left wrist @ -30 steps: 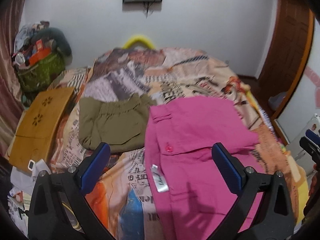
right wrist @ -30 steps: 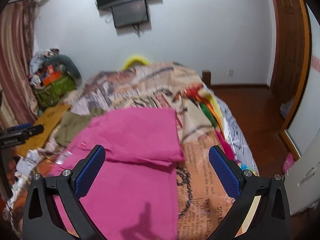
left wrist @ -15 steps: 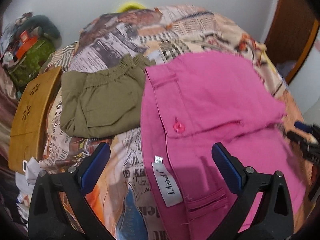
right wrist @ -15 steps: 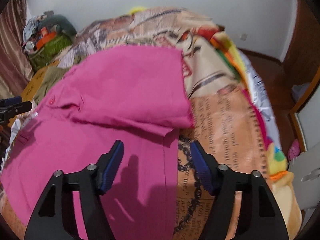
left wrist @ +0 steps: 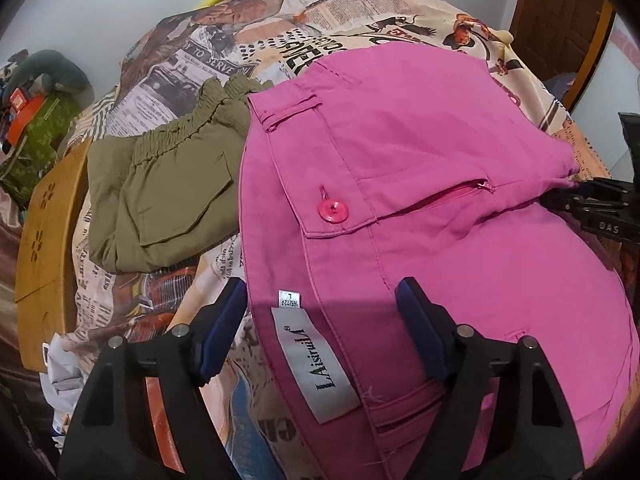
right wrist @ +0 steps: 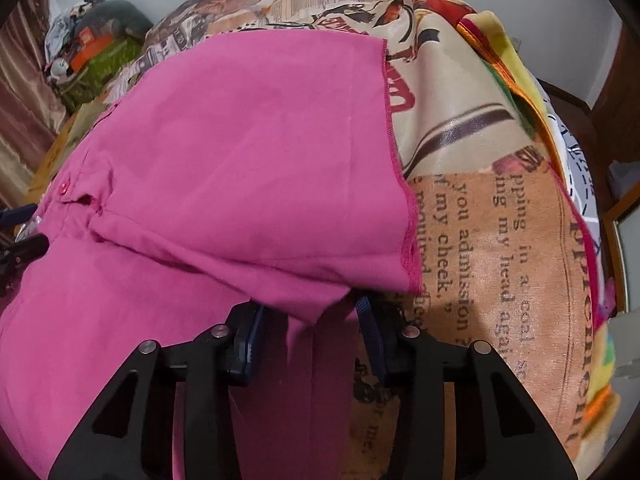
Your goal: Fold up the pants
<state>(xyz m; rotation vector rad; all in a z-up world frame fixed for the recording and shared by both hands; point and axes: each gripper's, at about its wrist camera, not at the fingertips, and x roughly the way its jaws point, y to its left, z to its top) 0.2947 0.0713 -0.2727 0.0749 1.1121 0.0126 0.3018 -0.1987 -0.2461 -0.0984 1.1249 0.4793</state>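
Note:
Pink pants (left wrist: 460,184) lie partly folded on the printed bedspread, waistband, pink button (left wrist: 333,211) and white label (left wrist: 320,360) towards me. My left gripper (left wrist: 320,312) is open, its fingers either side of the waistband edge by the label, low over the cloth. In the right wrist view the pants (right wrist: 240,152) have one layer folded over. My right gripper (right wrist: 310,320) is open but narrowed, its fingers straddling the lower corner of that folded layer. The right gripper also shows at the right edge of the left wrist view (left wrist: 592,208).
Folded olive-green pants (left wrist: 168,192) lie left of the pink ones. A wooden board (left wrist: 44,240) leans at the bed's left side. A cluttered pile (left wrist: 36,112) stands at the far left. The bed's right edge (right wrist: 576,184) drops to the floor, by a brown door (left wrist: 560,28).
Both grippers have moved down and in close to the pink pants. Both jaws have narrowed; the right now straddles the folded corner, the left the waistband edge.

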